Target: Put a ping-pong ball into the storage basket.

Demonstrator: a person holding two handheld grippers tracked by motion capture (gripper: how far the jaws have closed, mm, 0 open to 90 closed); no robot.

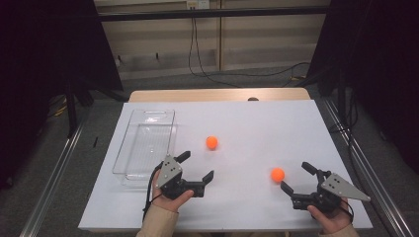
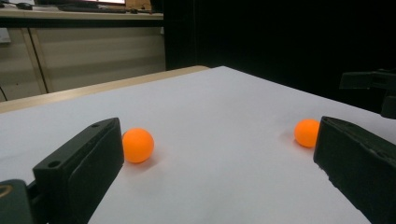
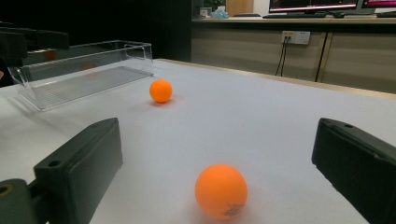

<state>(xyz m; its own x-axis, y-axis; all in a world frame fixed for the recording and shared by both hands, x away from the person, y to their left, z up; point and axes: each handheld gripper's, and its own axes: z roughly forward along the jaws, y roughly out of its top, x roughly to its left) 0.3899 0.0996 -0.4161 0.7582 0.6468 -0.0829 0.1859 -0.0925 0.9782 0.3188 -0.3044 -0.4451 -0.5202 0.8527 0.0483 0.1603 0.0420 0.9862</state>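
1. Balls: two smooth, matte orange spheres lie well apart on the white sheet; beside them stands a clear, rigid plastic tray.
2. Right gripper has its jaws spread wide, holding nothing; the nearer ball sits just ahead, between the jaws.
3. Left gripper gapes equally, empty; the farther ball lies beyond its jaws.
4. White sheet covers a wooden table; grey floor, dark curtains surround.
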